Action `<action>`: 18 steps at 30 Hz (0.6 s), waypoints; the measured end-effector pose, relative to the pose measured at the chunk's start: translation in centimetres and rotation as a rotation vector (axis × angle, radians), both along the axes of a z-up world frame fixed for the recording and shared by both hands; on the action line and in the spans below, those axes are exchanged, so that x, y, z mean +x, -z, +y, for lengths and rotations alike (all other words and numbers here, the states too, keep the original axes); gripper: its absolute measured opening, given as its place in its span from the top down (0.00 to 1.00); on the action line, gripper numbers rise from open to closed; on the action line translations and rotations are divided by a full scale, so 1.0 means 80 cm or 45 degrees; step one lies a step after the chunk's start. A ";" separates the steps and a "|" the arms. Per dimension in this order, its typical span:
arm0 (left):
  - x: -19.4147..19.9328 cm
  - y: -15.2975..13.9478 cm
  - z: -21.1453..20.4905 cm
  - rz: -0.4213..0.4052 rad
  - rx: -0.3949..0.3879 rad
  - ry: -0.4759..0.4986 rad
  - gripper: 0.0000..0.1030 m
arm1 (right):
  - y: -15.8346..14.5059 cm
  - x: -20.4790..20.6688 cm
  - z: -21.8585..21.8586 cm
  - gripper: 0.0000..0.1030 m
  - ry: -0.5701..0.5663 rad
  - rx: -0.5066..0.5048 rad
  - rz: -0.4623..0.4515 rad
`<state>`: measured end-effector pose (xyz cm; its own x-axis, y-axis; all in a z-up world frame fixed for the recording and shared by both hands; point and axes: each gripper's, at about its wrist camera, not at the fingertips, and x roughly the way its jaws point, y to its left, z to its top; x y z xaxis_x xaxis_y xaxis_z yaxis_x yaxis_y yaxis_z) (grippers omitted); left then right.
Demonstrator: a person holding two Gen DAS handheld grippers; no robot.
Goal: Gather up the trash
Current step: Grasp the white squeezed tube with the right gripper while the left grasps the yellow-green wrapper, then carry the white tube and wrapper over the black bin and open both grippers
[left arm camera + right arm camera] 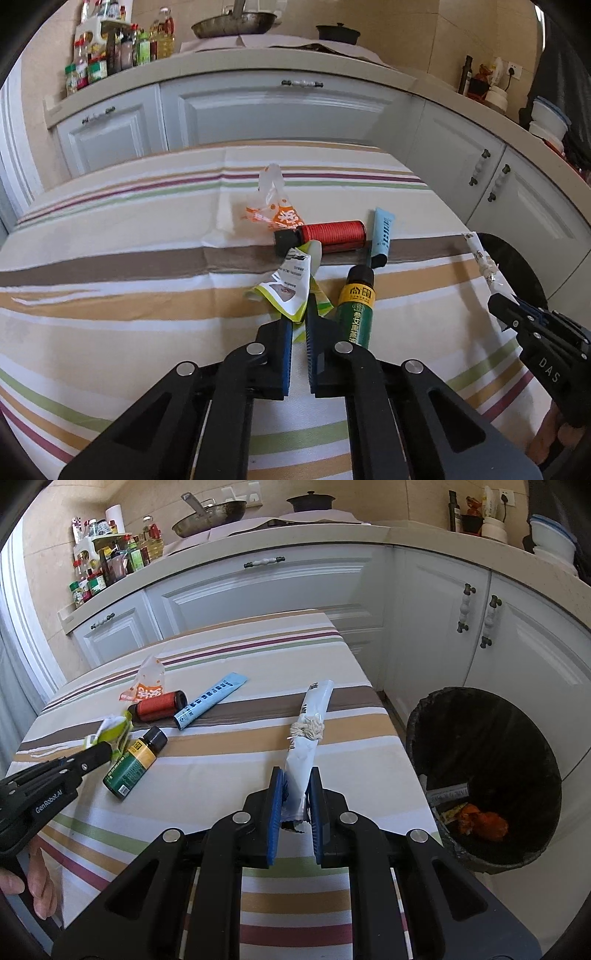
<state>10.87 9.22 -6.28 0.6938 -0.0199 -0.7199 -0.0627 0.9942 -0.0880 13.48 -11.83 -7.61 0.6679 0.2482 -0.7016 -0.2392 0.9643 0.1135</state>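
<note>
Your left gripper (300, 325) is pinching the green-and-white wrapper (291, 284), jaws clamped on its lower edge. No earlier view to compare. The wrapper's bottom is hidden btwn the pads, and its print is too crumpled to read. Your right gripper (296, 794) is gripping the long white tube (310, 731), jaws closed on its crushed near end; that end is hidden inside the pads. A knotted string band is wrapping the tube's middle, and its far tip is pointing away over the brown stripe.

Trash count on the striped surface (229, 775): 1 wrapper, 1 white tube, 1 green bottle (133, 762) w/ black cap lying on its side just beside the wrapper, 1 red thread spool (159, 705), 1 light-blue tube (208, 699), 1 orange-and-clear plastic bag (147, 686) behind the spool. Spool and blue tube are touching or nearly so; can't tell which.

The black bin (484, 775) is sitting on the floor past the surface's right edge, by the white cabinets (517, 646); its rim is partly cut off by the lens edge. Inside: orange scraps and a grey piece, hard to make out. The white tube is lying near that right edge, w/ open cloth around it. Your fingers (40, 886) are showing under the left gripper at the left side of the right-wrist view.
</note>
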 end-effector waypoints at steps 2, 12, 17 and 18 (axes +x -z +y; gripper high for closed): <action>0.000 -0.002 0.002 -0.002 0.001 -0.004 0.93 | 0.000 0.000 0.000 0.87 0.000 -0.002 -0.002; -0.017 -0.020 0.009 -0.047 0.013 -0.031 0.93 | -0.008 -0.010 0.002 0.87 -0.006 -0.006 -0.027; -0.024 -0.034 0.004 -0.080 0.016 -0.027 0.93 | -0.021 -0.018 -0.004 0.87 0.005 -0.003 -0.064; -0.026 -0.037 0.001 -0.090 0.017 -0.022 0.93 | -0.024 -0.020 -0.007 0.87 0.010 -0.003 -0.073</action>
<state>8.78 9.31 -3.34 0.7433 0.0020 -0.6690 -0.0741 0.9941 -0.0793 11.91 -12.38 -5.69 0.7091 0.2410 -0.6626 -0.2375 0.9665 0.0973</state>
